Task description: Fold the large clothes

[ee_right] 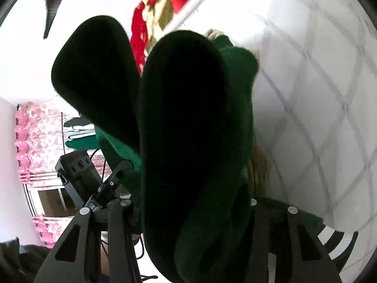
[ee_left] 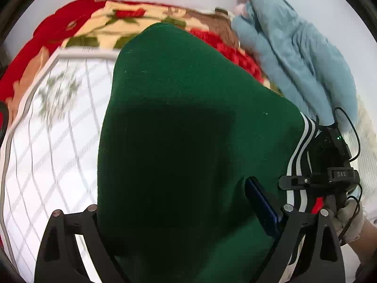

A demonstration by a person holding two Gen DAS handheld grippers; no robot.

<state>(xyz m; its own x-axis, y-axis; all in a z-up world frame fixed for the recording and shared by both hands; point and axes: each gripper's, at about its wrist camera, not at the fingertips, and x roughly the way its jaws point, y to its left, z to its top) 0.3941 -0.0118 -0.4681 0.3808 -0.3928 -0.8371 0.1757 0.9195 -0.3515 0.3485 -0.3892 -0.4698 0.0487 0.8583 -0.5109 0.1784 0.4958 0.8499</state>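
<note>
While the green garment (ee_left: pixel 179 127) hung bunched above the bed (ee_left: pixel 47 146), folding looked barely begun. The left gripper (ee_left: pixel 188 231) stood with fingers spread, cloth draped between them; the right gripper (ee_right: pixel 188 231) had fingers part-closed around a thick fold. A display on the right gripper read "DAS".

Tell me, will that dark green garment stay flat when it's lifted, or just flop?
Probably flop: the green garment drapes in soft rounded folds over the left gripper. It looks thick and fuzzy, so likely not slippery. Its striped cuff hangs loose, so ends may trail.
</note>
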